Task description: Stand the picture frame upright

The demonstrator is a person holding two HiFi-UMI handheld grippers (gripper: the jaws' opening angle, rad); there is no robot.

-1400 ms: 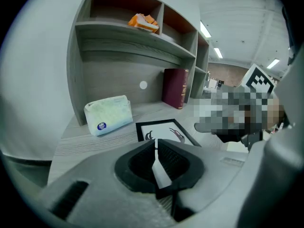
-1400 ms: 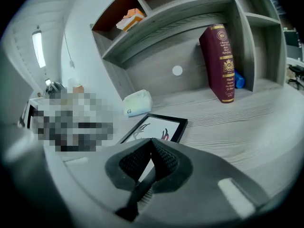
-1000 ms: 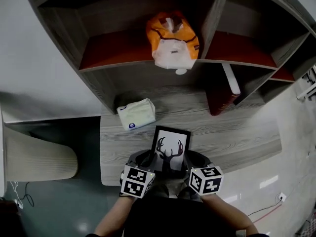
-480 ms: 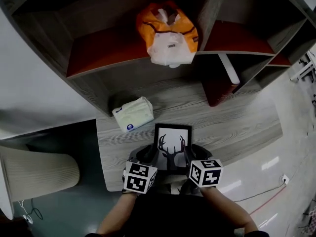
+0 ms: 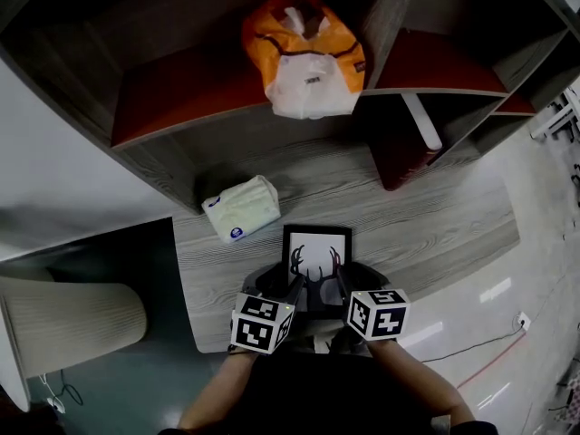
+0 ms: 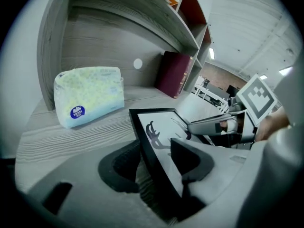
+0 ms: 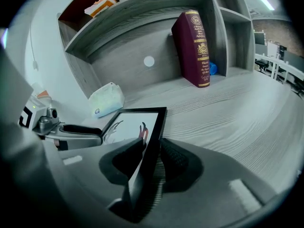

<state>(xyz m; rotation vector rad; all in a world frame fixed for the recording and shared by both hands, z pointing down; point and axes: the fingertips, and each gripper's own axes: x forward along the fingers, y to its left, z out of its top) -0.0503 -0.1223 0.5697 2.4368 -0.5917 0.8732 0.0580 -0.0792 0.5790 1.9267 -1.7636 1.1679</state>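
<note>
Opening jaws of left gripper [image 6: 154, 164] and right gripper [image 7: 152, 161], letting go of picture frame [image 5: 316, 243] between them. Leaning back alone near tissue pack [image 5: 240, 208]: likely done.

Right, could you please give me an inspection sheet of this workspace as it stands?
Surface: grey wood-grain desk below a grey shelf unit.
Job's things: black-rimmed picture frame with an antler print, standing on its lower edge and tilted back.
Clutter: pale tissue pack left of the frame; maroon hardback book standing against a shelf divider; orange and white bag on the shelf.
Grippers: left hand-held gripper and right hand-held gripper straddle the frame's side edges; both sets of jaws are opening, with no clamping seen.
Cables: thin cables on the floor, right and left.
Surroundings: beige ribbed rounded object on the floor at left.
</note>
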